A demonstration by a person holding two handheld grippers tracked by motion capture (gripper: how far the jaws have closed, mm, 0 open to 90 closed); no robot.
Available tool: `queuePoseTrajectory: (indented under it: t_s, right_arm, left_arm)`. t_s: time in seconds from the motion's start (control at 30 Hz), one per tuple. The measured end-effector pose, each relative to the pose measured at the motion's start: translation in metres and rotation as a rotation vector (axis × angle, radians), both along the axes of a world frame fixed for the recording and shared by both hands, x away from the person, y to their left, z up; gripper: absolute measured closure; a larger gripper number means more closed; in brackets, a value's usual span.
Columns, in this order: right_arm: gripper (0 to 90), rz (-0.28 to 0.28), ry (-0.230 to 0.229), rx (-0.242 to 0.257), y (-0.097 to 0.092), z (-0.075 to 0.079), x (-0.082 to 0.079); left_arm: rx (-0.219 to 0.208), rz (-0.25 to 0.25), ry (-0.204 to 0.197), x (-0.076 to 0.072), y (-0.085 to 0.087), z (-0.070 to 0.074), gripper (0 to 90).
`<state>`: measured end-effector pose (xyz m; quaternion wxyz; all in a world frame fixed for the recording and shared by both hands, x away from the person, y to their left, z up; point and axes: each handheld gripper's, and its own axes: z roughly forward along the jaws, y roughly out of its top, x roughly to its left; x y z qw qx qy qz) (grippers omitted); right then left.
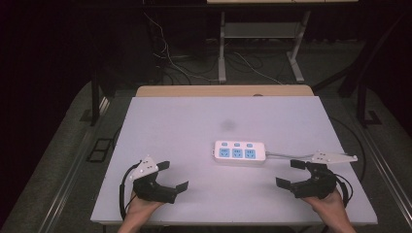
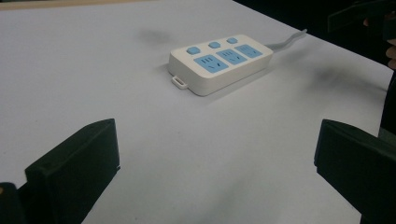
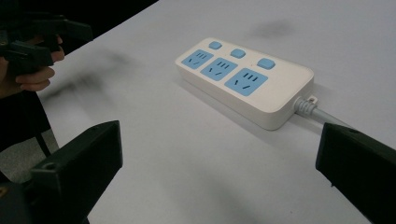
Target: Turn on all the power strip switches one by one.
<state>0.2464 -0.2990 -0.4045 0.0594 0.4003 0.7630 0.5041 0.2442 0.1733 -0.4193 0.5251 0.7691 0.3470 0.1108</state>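
Power strip [image 1: 240,152]: white, three blue sockets in a row with three blue buttons behind them; lies flat on the table, a little right of the middle, about 3 o'clock from the centre in the high view.
Cord [image 1: 286,155]: grey, leaves the strip's right end and runs toward 3 o'clock, to the table's right edge.
Right gripper [image 1: 294,174]: at 5 o'clock from the strip, near it but not touching; jaws stand wide apart with bare tabletop between them, gripping nothing. In the right gripper view the strip [image 3: 245,81] lies ahead between the two jaws, at 12 o'clock.
Left gripper [image 1: 171,175]: at 8 o'clock from the strip, well apart from it; jaws spread wide, nothing held. In the left gripper view the strip [image 2: 220,62] sits ahead at 12 o'clock.
Hands: a hand [image 1: 324,200] holds the right gripper from the near edge; the other hand [image 1: 142,207] holds the left one.
Table [image 1: 194,121]: white top, with a faint dark smudge [image 1: 227,124] at 11 o'clock from the strip.
Floor: cables [image 1: 184,68] trail at 12 o'clock, beyond the table.
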Motion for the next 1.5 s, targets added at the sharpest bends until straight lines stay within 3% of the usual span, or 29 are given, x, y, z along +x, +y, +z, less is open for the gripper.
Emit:
queuePoseTrajectory:
  t_s: [1.1, 1.5]
  right_arm:
    - [0.7, 0.005, 0.053, -0.032, -0.007, 0.003, 0.002]
    - [0.7, 0.016, 0.054, -0.057, -0.005, 0.015, 0.007]
  left_arm:
    - [0.021, 0.011, 0.02, 0.001, -0.003, -0.002, 0.0]
    - [0.026, 0.002, 0.029, 0.0, -0.005, -0.003, 0.0]
